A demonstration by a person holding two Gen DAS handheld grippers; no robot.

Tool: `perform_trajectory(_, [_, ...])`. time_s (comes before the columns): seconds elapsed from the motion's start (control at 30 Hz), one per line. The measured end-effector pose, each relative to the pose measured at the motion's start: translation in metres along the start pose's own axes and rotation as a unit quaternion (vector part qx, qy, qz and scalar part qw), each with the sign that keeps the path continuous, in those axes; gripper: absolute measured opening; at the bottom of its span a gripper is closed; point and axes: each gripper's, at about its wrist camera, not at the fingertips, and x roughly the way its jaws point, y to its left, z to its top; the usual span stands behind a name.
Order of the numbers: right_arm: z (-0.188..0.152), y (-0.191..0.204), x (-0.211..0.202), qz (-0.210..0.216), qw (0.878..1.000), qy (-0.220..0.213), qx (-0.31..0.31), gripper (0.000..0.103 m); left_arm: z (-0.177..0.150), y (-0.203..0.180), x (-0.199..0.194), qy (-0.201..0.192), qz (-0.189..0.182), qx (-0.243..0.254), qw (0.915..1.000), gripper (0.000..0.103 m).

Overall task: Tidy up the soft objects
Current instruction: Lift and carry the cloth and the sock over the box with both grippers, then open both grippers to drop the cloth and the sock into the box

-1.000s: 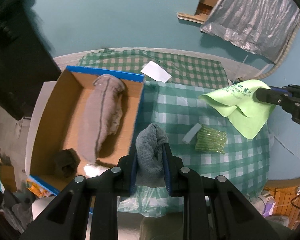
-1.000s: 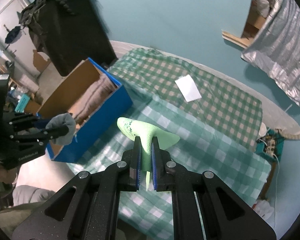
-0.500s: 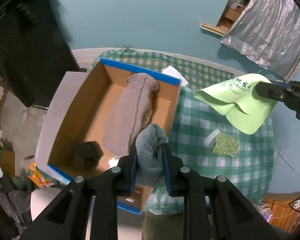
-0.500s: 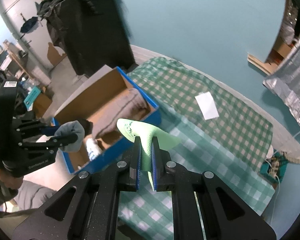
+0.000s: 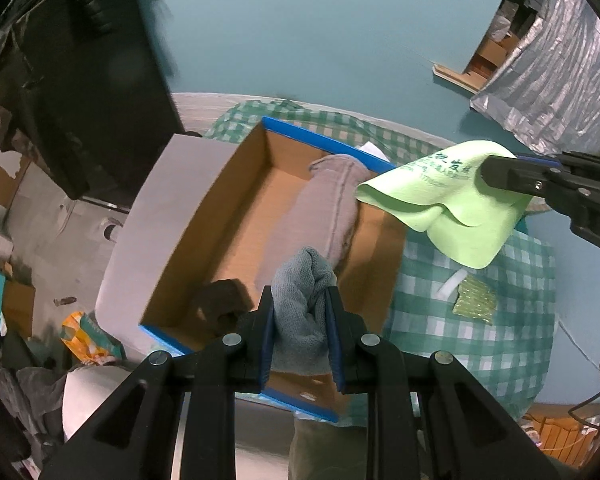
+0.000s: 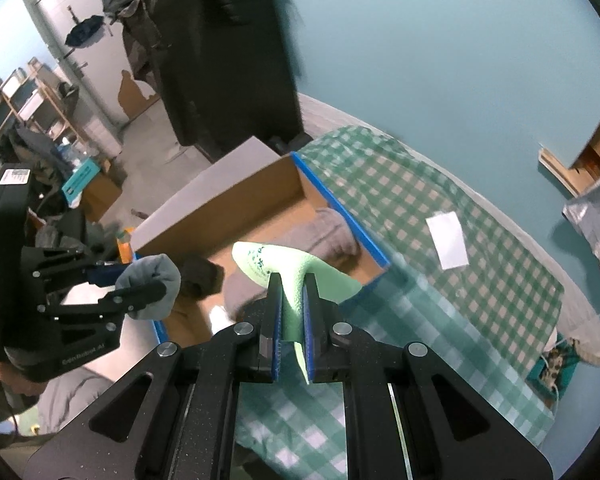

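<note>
1. The left gripper [image 5: 300, 304] is clamping a rolled grey sock [image 5: 302, 300] between its two fingers; the jaws are standing only as far apart as the bundle is thick.
2. The grey sock is hanging in the air above the near end of the cardboard box [image 5: 204, 216], over the box's blue-edged near wall.
3. The right gripper [image 6: 293, 304] is pinching a light green cloth [image 6: 276, 264]; its jaws are pressing nearly together on the thin fabric.
4. The green cloth is hanging in the air over the right-hand rim of the box, its loose corner drooping above the checked tablecloth [image 5: 480, 340], as the left wrist view is showing.
5. Inside the box, a long grey garment [image 5: 320, 208] is lying lengthwise along the floor, and a dark bundle [image 5: 220, 300] is sitting in the near corner.
6. On the tablecloth beside the box, a small white block [image 5: 448, 285] is lying just beside a yellow-green packet [image 5: 474, 298].
7. A white card [image 6: 447, 240] is lying on the tablecloth beyond the box.
</note>
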Motion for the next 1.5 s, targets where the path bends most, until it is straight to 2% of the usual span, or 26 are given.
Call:
perform_trajectory(0.37, [0.025,0.031,0.03,0.012,1.0,0.009,-0.011,0.009,0.005,0.035,0.003,0.0,0.007,-0.012,0.9999,0.023])
perform_trajectory(0.77, [0.035,0.038,0.073,0.022,0.999,0.044,0.005,0.009,0.009,0.064,0.026,0.021,0.01,-0.033,0.9992,0.025])
perform_trajectory(0.97, [0.036,0.034,0.084,0.026,0.998,0.054,0.023,0.009,0.007,0.071,0.037,0.034,0.011,-0.043,0.9984,0.036])
perform_trajectory(1.03, [0.037,0.035,0.085,0.022,0.998,0.056,0.024,0.015,0.008,0.071,0.037,0.035,0.013,-0.042,0.9984,0.044])
perform_trajectory(1.1, [0.037,0.035,0.084,0.017,0.998,0.056,0.026,0.046,0.008,0.069,0.037,0.033,0.016,-0.04,0.9985,0.053])
perform_trajectory(1.13, [0.038,0.035,0.084,0.015,0.998,0.055,0.026,0.05,0.009,0.069,0.035,0.03,0.016,-0.039,0.9987,0.056])
perform_trajectory(1.17, [0.038,0.035,0.083,0.013,0.998,0.053,0.025,0.051,0.009,0.068,0.034,0.027,0.016,-0.037,0.9988,0.059])
perform_trajectory(1.27, [0.038,0.035,0.081,0.005,0.998,0.053,0.023,0.058,0.011,0.066,0.031,0.018,0.019,-0.034,0.9991,0.06])
perform_trajectory(1.5, [0.036,0.027,0.074,-0.007,0.998,0.048,0.028,0.061,0.012,0.063,0.029,0.016,0.012,-0.041,0.9989,0.06])
